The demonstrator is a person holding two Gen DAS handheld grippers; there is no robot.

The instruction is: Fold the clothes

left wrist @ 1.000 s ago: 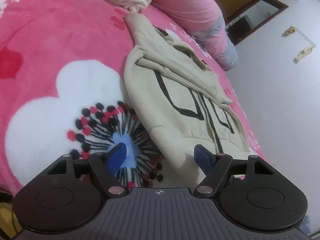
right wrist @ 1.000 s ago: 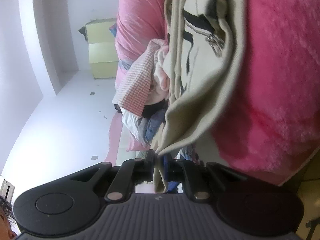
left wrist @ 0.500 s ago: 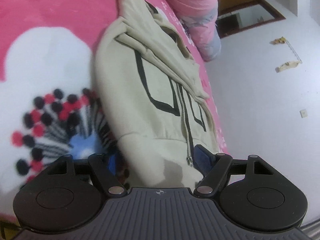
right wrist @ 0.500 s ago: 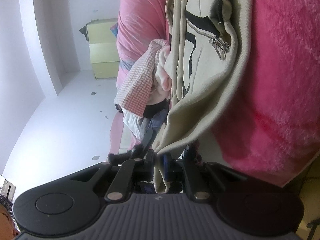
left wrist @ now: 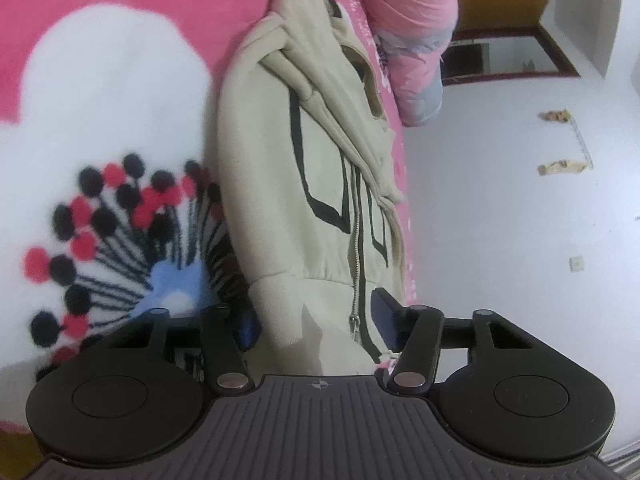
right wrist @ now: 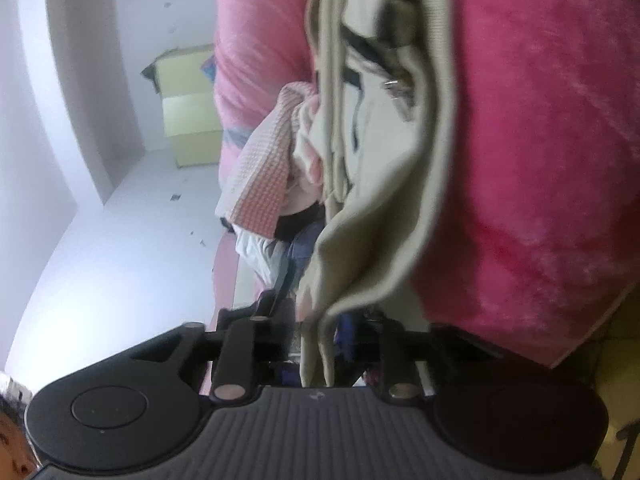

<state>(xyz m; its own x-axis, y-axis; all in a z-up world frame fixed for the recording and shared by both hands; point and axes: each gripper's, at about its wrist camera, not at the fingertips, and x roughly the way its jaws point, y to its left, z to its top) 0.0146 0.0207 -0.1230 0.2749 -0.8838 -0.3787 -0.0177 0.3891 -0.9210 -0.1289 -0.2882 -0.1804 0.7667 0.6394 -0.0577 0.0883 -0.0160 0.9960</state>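
One garment is in play here — a beige fleece zip-up hoodie with black line markings [left wrist: 320, 184], lying lengthwise on the fluffy pink blanket with its white-and-dotted flower print [left wrist: 100, 92], close to the bed's edge. The left gripper [left wrist: 316, 320] straddles the ribbed hem band beside the metal zip; its jaws have just been closing, half-wide now, hem cloth between the blue pads but not yet pinched as far as I can tell. Over on the right gripper [right wrist: 320, 340], the jaws have just been opening from a tight pinch — a fold of beige edge hangs down between them, and the narrow gap on either side suggests the cloth is let go.

How will it handle? My read: soft, limp, light to middling in weight, grippy fleece rather than slippery, nothing fragile apart from the zip pull snagging. It will sag and bunch wherever it is not supported, so the thick hem band or a shoulder seam looks like the sound place to take hold, both layers together.

Containers — none to be seen. There is only a loose heap of other clothes [right wrist: 264, 184], a pink waffle-knit piece on top, beyond the hoodie on the bed
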